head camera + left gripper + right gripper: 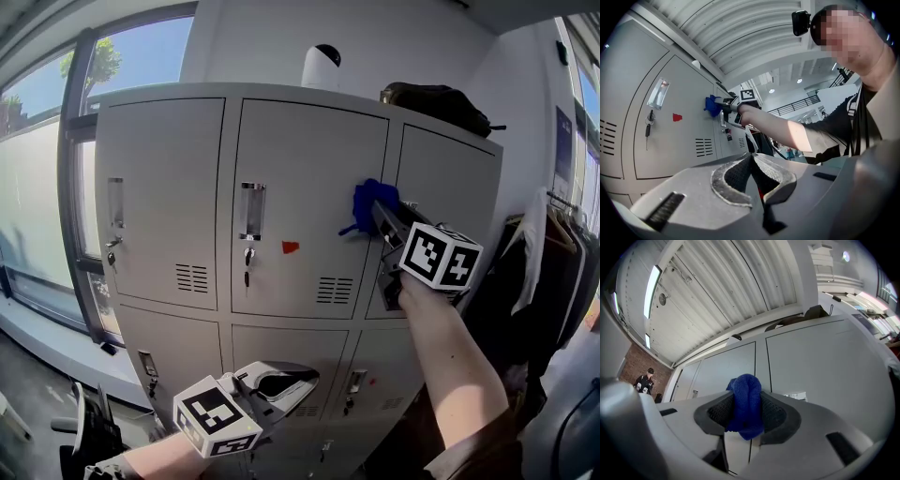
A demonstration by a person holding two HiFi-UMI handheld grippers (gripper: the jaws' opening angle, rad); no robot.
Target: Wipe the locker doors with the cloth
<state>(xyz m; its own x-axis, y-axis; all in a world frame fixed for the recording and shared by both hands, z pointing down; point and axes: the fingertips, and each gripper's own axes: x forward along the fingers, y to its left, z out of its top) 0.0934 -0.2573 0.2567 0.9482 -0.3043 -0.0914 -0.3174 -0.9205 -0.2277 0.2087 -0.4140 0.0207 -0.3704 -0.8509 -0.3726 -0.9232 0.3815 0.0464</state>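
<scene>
Here, pressing a blue cloth (746, 404) clamped tight in the right gripper (380, 212) against the locker doors (309, 159) just ahead of it; holding the left gripper (753, 174) lower, jaws together, empty.

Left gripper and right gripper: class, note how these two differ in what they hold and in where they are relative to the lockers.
The right gripper is shut on the blue cloth; the left gripper is shut on nothing. The right gripper is raised, holding the cloth against the upper locker doors; the left gripper hangs low, off the doors. Both are shut.
</scene>
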